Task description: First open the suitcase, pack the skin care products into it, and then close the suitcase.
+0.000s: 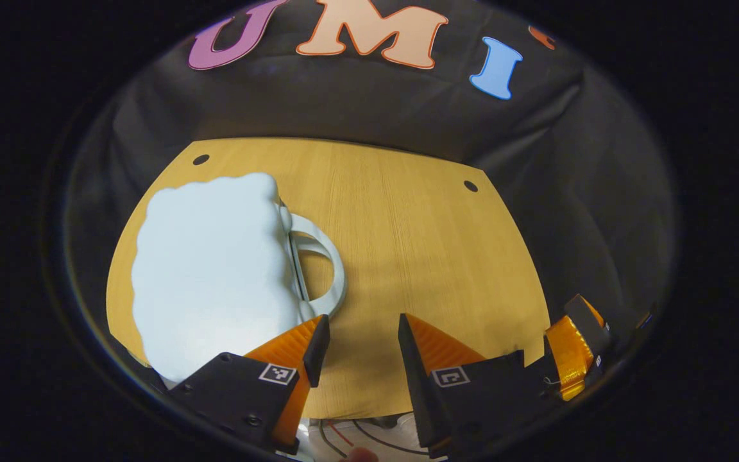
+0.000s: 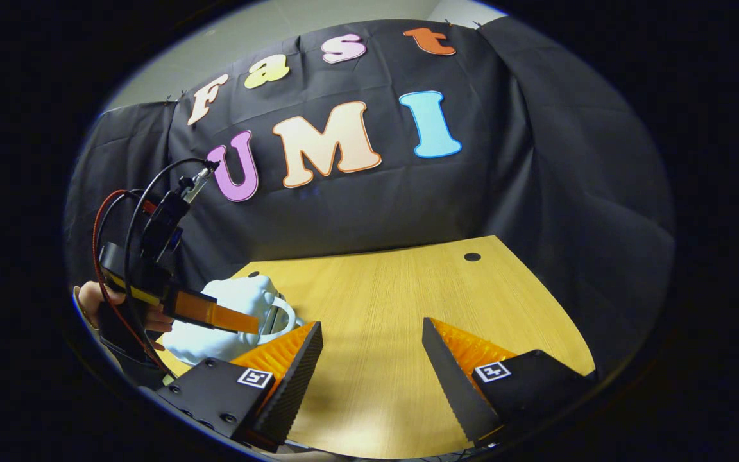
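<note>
A small white suitcase (image 1: 209, 276) with a lumpy, cloud-like shell lies shut on the left part of the wooden table (image 1: 421, 244). Its curved white handle (image 1: 328, 256) points toward the table's middle. My left gripper (image 1: 360, 340) is open just in front of the handle, with its left fingertip close to the handle's lower end and nothing between the fingers. My right gripper (image 2: 373, 350) is open over bare wood, right of the suitcase (image 2: 228, 308). In the right gripper view, the left gripper (image 2: 215, 317) reaches over the suitcase, held by a hand (image 2: 90, 298).
The table (image 2: 395, 301) has two small dark holes near its far edge (image 1: 470, 186). Black cloth walls stand behind and to the right of it. In the left gripper view, the right gripper (image 1: 575, 350) shows at the table's near right edge.
</note>
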`<action>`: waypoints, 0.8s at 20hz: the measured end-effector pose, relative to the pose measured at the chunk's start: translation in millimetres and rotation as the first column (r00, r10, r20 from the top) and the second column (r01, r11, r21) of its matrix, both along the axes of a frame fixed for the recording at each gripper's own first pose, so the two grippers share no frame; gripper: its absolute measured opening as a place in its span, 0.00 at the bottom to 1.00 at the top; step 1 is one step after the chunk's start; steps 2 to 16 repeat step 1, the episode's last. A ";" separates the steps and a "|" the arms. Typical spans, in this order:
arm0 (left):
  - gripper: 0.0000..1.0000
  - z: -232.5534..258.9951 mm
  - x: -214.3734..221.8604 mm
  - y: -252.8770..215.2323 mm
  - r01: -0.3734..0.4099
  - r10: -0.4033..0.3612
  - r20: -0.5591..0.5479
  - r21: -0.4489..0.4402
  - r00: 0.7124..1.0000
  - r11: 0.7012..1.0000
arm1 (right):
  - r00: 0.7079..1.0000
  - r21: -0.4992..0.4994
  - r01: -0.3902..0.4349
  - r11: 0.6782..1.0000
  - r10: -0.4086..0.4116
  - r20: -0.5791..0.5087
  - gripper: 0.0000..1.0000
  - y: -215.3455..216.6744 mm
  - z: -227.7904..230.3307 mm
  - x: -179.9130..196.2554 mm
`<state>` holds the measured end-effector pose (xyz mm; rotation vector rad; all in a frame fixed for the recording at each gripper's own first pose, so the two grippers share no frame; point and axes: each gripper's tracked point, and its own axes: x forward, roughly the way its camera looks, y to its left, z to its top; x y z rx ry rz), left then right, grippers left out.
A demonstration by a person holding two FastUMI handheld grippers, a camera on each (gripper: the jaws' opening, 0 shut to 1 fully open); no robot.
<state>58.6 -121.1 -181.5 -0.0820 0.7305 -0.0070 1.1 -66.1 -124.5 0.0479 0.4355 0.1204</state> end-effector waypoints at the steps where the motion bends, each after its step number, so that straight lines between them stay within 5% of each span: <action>1: 0.62 -0.1 -2.5 1.3 -0.002 0.002 -0.001 0.003 1.000 1.000 | 1.000 0.000 -0.002 1.000 0.002 0.002 0.98 0.7 1.0 0.1; 16: 0.62 -0.1 -2.5 1.3 -0.002 0.002 -0.001 0.003 1.000 1.000 | 1.000 0.000 -0.002 1.000 0.002 0.002 0.98 0.7 1.0 0.1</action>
